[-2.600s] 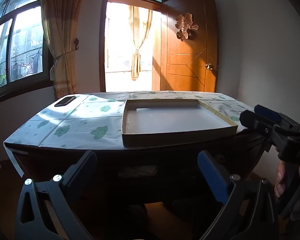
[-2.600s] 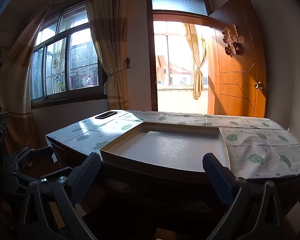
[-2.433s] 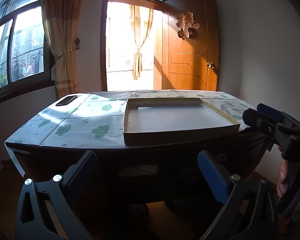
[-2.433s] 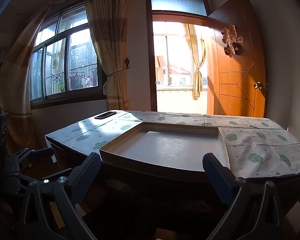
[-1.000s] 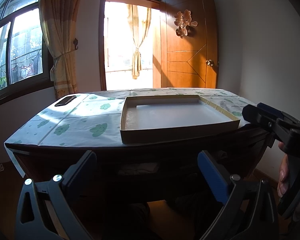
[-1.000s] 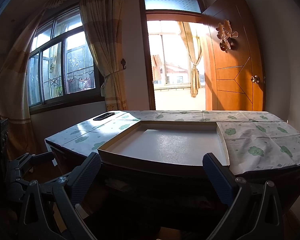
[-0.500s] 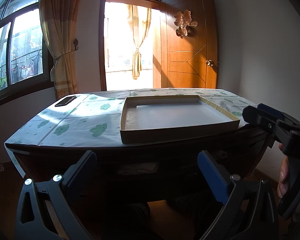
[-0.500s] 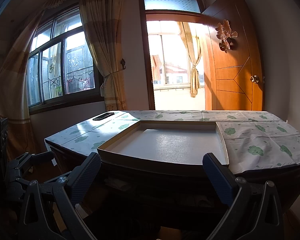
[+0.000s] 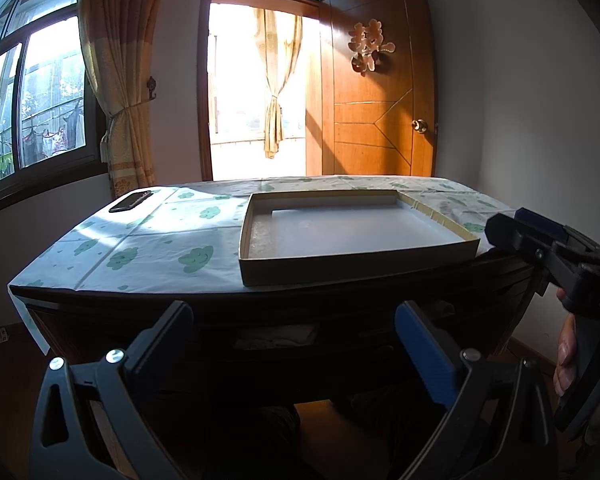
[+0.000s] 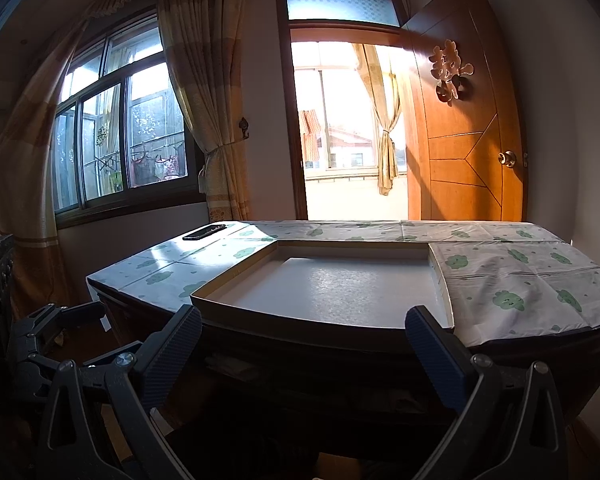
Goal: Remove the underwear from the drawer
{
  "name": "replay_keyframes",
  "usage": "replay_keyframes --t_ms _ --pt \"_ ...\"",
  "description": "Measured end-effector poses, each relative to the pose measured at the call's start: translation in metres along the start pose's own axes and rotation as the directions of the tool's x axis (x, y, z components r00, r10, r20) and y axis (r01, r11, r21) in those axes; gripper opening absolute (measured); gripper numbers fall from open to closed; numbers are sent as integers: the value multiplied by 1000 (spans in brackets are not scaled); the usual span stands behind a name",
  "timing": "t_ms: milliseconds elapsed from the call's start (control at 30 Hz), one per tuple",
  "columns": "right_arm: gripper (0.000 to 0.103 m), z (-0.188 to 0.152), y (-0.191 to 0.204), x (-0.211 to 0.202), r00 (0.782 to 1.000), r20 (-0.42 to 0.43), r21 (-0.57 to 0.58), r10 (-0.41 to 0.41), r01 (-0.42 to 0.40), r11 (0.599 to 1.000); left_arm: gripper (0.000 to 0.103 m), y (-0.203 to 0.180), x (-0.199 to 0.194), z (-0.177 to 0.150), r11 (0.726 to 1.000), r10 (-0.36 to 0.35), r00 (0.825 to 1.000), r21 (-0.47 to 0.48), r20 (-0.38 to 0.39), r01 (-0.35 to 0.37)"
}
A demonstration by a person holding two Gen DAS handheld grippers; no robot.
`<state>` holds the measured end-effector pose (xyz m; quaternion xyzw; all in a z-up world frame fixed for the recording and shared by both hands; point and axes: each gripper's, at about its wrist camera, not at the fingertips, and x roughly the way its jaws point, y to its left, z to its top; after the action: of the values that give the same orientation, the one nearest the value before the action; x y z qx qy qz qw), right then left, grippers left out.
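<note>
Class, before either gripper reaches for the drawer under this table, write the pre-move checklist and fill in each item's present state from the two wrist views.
1. Left gripper open, holding nothing: ok.
2. Right gripper open, holding nothing: ok.
3. Drawer below the tabletop open, pale cloth showing inside: ok.
4. That cloth is underwear: cannot tell, too dark.
5. Shallow box on the table lies empty: ok.
6. Phone lies at the far corner, away from the drawer: ok.

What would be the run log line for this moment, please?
phase: approach | left gripper: open, empty | right gripper: open, empty | drawer: dim, pale cloth inside | box lid: on tabletop
</note>
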<state>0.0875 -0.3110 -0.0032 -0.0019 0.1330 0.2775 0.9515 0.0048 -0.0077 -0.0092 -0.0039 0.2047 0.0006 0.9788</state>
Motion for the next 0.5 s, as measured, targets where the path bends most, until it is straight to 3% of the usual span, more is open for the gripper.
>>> replay_keyframes --t_ms 500 --pt "103 -5 1 4 1000 0 -24 9 -9 1000 103 -3 4 -4 1000 3 1000 2 -13 -3"
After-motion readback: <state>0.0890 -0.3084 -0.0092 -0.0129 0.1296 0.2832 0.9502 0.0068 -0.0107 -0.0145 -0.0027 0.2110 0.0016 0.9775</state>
